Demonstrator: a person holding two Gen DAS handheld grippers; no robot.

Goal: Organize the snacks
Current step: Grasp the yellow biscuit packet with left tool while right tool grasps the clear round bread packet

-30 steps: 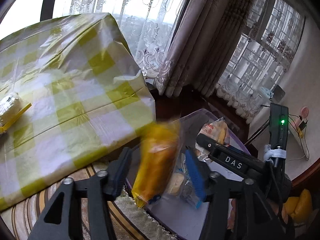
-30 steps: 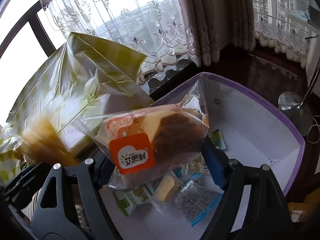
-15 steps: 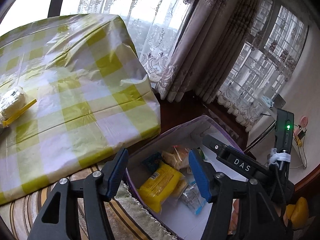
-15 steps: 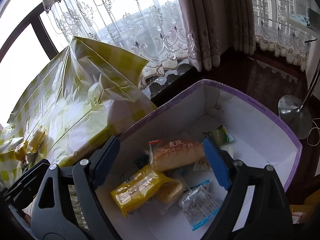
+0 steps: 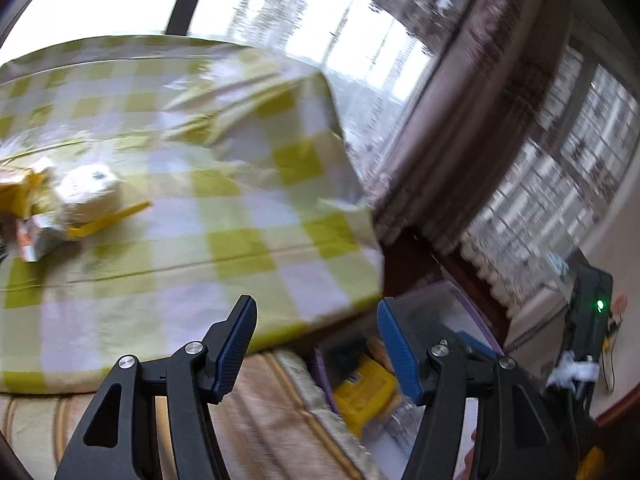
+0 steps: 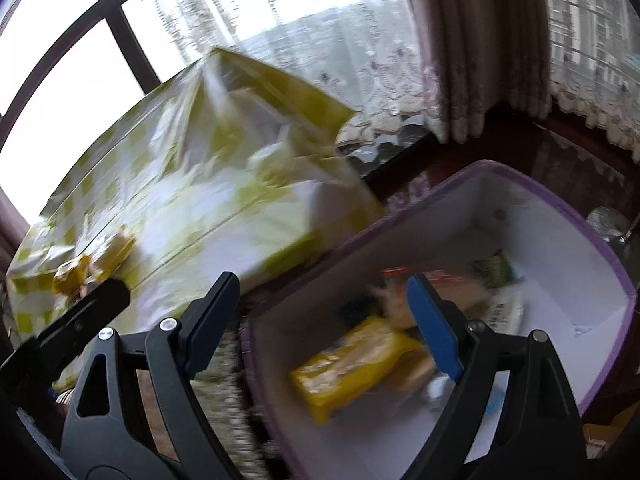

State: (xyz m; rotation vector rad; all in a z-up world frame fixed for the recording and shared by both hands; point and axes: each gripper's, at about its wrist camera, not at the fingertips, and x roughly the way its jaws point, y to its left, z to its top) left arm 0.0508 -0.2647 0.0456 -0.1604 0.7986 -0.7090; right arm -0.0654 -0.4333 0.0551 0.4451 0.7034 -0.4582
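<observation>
A purple-rimmed white box (image 6: 560, 200) stands on the floor beside the table and holds several snack packs, among them a yellow pack (image 6: 352, 364) and a bread pack (image 6: 432, 280). The box (image 5: 476, 304) and the yellow pack (image 5: 364, 392) also show low in the left wrist view. More snacks lie on the table: a pale round pack (image 5: 90, 196) and yellow packs (image 5: 20, 192), also seen in the right wrist view (image 6: 92, 264). My left gripper (image 5: 316, 344) is open and empty above the table's edge. My right gripper (image 6: 324, 320) is open and empty above the box's near-left corner.
The table wears a yellow-and-white check cloth (image 5: 224, 184). A striped, fringed rug (image 5: 260, 420) lies between table and box. Lace curtains and brown drapes (image 5: 460, 120) hang behind. A lamp base (image 6: 608, 220) stands on the dark floor to the right.
Both grippers have let their packs drop into the box and now swing left toward the table; both views are blurred by the motion.
</observation>
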